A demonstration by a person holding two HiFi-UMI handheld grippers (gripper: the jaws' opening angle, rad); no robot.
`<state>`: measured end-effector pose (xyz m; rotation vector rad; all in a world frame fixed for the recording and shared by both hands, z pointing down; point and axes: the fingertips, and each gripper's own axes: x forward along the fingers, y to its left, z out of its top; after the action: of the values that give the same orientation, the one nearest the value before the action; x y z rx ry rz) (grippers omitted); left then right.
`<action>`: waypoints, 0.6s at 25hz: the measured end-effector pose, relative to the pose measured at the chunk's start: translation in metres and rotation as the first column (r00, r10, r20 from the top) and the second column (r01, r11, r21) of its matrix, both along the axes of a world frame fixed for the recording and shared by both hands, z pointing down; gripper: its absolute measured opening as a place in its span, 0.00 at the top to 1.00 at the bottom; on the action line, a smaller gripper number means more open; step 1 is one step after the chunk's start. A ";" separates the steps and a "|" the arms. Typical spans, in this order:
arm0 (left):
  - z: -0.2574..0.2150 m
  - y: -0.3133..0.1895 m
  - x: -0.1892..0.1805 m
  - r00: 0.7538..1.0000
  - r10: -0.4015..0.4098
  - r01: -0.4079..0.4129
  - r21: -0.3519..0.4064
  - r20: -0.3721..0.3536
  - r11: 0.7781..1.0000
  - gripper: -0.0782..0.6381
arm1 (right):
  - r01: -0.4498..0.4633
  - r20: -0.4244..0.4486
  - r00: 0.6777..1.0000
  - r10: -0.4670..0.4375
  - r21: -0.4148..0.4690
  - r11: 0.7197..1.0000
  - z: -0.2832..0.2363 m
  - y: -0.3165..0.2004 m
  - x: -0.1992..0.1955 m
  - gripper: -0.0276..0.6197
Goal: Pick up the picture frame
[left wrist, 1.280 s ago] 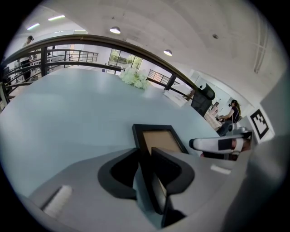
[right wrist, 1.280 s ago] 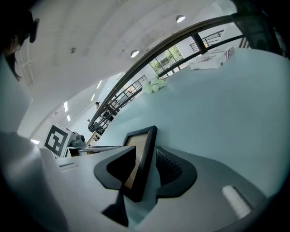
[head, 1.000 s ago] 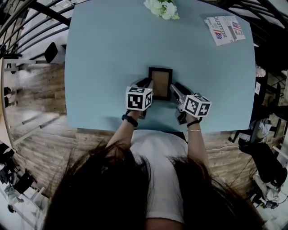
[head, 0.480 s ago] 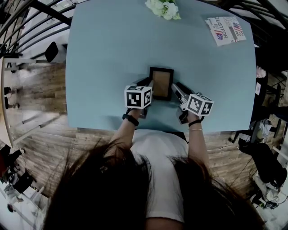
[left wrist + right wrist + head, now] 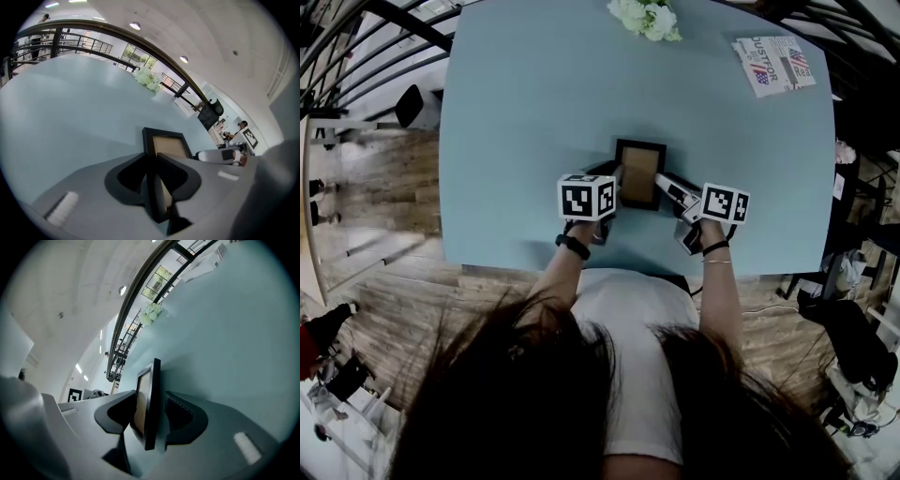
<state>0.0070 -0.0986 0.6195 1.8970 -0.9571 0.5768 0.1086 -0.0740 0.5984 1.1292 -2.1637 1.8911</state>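
Observation:
A small black picture frame [image 5: 639, 173] with a tan insert rests on the light blue table [image 5: 525, 103], near its front edge. My left gripper [image 5: 614, 178] is at the frame's left side. In the left gripper view its jaws are closed on the frame's edge [image 5: 157, 187]. My right gripper [image 5: 666, 185] is at the frame's right side. In the right gripper view the frame [image 5: 153, 376] stands edge-on between the jaws, which are opening, with a thin gap at the right-hand pad [image 5: 176, 411].
White flowers [image 5: 644, 17] sit at the table's far edge, and a printed paper [image 5: 773, 61] lies at the far right corner. The table's near edge [image 5: 581, 269] runs just before the person's body. Black railings and a chair [image 5: 408, 108] stand to the left over a wood floor.
The right gripper has rolled about its own axis, so its marker cube now sits more level and a little further right. The left gripper and the frame have stayed put.

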 end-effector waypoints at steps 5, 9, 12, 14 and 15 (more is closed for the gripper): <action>0.003 0.003 -0.002 1.000 -0.008 0.008 -0.029 -0.015 1.000 0.76 | 0.021 0.065 0.998 -0.020 -0.020 1.000 -0.002 -0.004 -0.009 0.70; 0.003 0.001 -0.002 0.999 -0.010 0.009 -0.039 -0.030 0.999 0.76 | 0.053 0.076 0.996 -0.051 -0.025 0.998 -0.003 -0.008 -0.019 0.70; 0.003 0.002 -0.002 0.999 -0.011 0.010 -0.047 -0.039 0.999 0.76 | 0.055 0.084 0.995 -0.052 -0.025 0.998 -0.003 -0.013 -0.023 0.70; 0.003 0.002 -0.003 0.999 -0.012 0.010 -0.053 -0.045 0.999 0.76 | 0.060 0.093 0.994 -0.057 -0.025 0.998 -0.003 -0.015 -0.026 0.70; 0.003 0.001 -0.002 0.999 -0.012 0.010 -0.055 -0.048 0.998 0.76 | 0.065 0.098 0.993 -0.062 -0.025 0.998 -0.004 -0.015 -0.027 0.70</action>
<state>0.0047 -0.0971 0.6222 1.8481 -0.9116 0.5434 0.0814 -0.0892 0.5948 0.9714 -2.1864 1.9819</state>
